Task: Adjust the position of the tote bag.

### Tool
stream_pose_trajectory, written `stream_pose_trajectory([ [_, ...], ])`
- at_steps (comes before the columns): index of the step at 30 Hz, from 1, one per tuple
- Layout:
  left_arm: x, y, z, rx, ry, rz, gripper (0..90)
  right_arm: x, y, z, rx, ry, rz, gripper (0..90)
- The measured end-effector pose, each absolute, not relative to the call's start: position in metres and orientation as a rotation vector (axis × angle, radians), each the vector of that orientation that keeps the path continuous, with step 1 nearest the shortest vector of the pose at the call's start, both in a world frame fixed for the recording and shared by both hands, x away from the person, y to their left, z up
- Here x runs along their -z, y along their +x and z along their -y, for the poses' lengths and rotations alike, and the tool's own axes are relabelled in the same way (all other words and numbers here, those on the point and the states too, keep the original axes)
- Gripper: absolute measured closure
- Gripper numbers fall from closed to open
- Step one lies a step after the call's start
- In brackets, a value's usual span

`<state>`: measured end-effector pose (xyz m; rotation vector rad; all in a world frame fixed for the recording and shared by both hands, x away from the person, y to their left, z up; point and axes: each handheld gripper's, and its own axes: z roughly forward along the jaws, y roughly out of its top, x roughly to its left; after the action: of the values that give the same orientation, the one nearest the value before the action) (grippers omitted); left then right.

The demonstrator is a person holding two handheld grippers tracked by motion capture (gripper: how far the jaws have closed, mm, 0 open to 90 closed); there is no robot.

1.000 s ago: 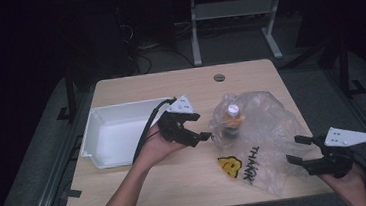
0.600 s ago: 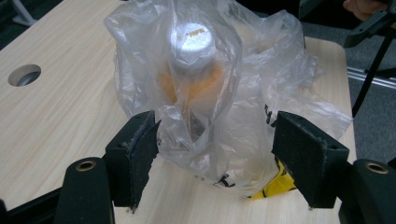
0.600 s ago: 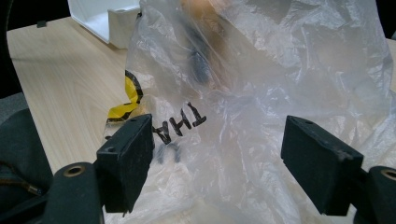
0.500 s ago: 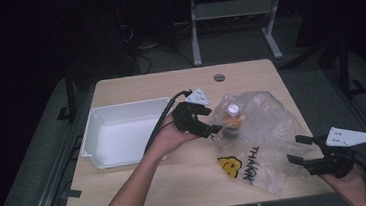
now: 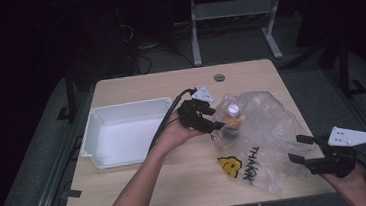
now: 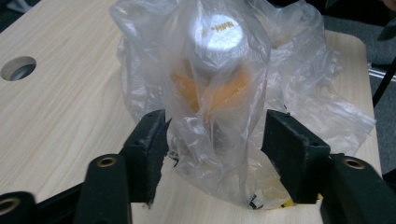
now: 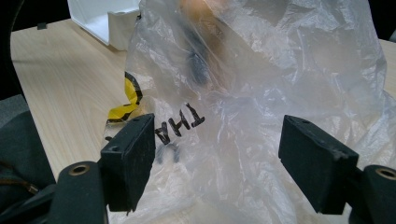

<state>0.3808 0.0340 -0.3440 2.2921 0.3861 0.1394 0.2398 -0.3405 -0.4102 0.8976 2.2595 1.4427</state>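
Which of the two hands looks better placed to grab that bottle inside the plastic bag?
The left. The left gripper has its open jaws on either side of the bottle through the plastic bag. The right gripper is open at the bag's near edge, away from the bottle.

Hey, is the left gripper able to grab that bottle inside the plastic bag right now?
Probably yes, but only through the plastic bag. The left gripper is open with its jaws either side of the bottle, and bag film lies between them and it.
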Motion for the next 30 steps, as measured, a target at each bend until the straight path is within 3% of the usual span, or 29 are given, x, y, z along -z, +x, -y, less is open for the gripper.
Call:
stream_pose_trajectory([
  [5, 0.348, 0.384, -0.032, -0.136, 2.313, -0.385, 55.2, 0.410, 0.241, 0.339, -1.447, 0.894, -2.259, 26.9],
  [13, 0.353, 0.385, -0.029, -0.156, 2.373, -0.384, 85.1, 0.411, 0.240, 0.339, -1.437, 0.900, -2.269, 27.6],
  [21, 0.364, 0.381, -0.036, -0.192, 2.404, -0.429, 87.9, 0.411, 0.241, 0.335, -1.428, 0.897, -2.277, 28.1],
  [30, 0.390, 0.374, -0.046, -0.146, 2.417, -0.469, 88.1, 0.414, 0.239, 0.333, -1.391, 0.906, -2.303, 28.9],
])
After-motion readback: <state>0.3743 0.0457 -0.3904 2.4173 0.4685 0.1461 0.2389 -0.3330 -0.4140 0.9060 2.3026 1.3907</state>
